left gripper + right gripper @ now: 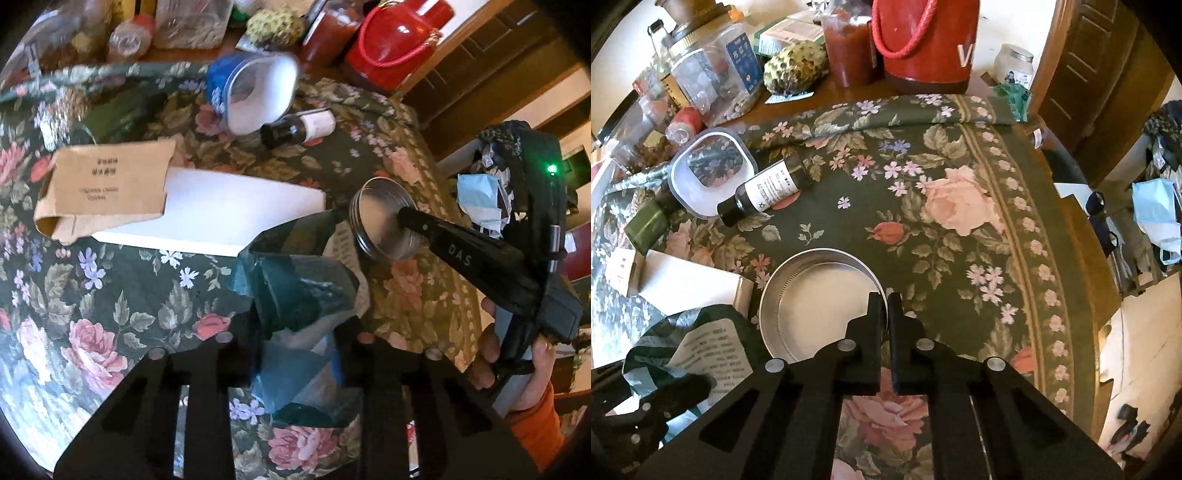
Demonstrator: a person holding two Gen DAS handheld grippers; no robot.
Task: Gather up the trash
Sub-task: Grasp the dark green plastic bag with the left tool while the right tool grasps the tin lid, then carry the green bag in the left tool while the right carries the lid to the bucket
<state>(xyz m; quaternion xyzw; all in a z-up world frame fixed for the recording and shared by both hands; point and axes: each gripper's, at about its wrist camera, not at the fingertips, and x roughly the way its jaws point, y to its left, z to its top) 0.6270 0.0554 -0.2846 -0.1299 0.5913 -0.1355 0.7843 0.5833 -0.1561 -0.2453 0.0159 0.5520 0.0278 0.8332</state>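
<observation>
Metal, thin and slick: the lid's [816, 306] rim is pinched between the nearly closed fingers of the right claw [885, 306], low in the frame's middle. Such a narrow bite could let it pivot or slip back onto the counter [960, 155]. The left claw [295, 332] is clamped on a crumpled wrapper [295, 280], which could snag the lid beside it.

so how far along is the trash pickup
Nothing visibly collected yet. In hand: the left hand-held gripper is shut on a crumpled teal wrapper, and the right hand-held gripper pinches the rim of the metal tin lid. Left on the floral tablecloth: torn cardboard, dark bottle, plastic tub.
</observation>
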